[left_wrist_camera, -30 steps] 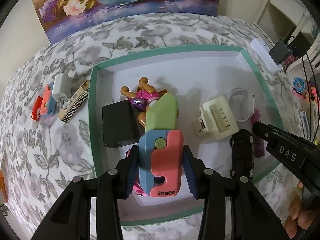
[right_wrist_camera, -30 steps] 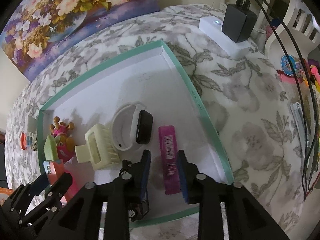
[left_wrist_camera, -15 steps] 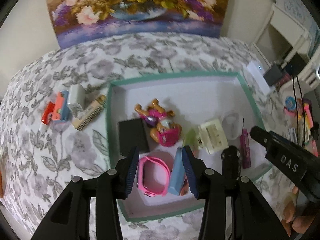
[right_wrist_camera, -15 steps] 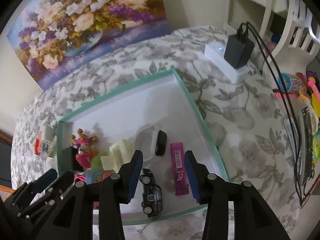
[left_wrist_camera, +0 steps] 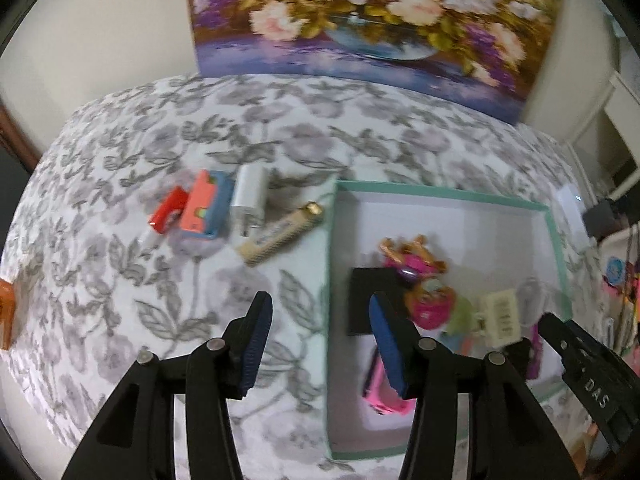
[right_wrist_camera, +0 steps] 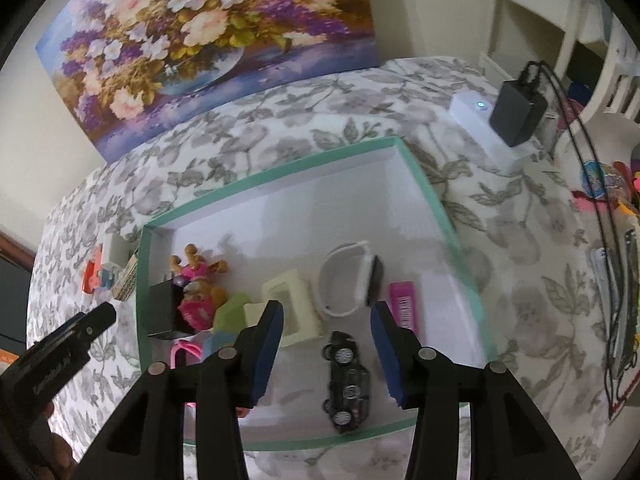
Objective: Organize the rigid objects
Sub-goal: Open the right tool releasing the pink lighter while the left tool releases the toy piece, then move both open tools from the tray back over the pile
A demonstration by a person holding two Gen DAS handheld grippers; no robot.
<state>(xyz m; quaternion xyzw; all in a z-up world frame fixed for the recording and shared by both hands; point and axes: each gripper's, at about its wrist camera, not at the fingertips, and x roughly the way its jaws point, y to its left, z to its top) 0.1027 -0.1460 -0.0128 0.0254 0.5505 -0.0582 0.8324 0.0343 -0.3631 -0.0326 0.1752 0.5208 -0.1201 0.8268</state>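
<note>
A white tray with a green rim [left_wrist_camera: 440,194] [right_wrist_camera: 280,170] lies on the floral cloth. It holds a black box [left_wrist_camera: 362,300], a pink doll [left_wrist_camera: 424,296], a cream clip [right_wrist_camera: 296,304], a white watch [right_wrist_camera: 344,284], a toy car [right_wrist_camera: 348,380], a magenta bar [right_wrist_camera: 404,304] and a pink band [left_wrist_camera: 380,396]. Left of the tray lie a red item [left_wrist_camera: 168,210], an orange-blue block [left_wrist_camera: 204,206], a white charger [left_wrist_camera: 249,196] and a patterned bar [left_wrist_camera: 280,234]. My left gripper [left_wrist_camera: 320,344] is open and empty over the tray's left rim. My right gripper [right_wrist_camera: 326,354] is open and empty above the toy car.
A flower painting [right_wrist_camera: 208,40] leans on the wall behind the table. A white power strip with a black adapter [right_wrist_camera: 516,112] and cables lies to the right. Colourful clutter [right_wrist_camera: 608,184] sits at the far right edge.
My left gripper let go of the green, blue and pink toy in the tray, opened, rose and swung left toward the loose items. My right gripper rose and opened wider.
</note>
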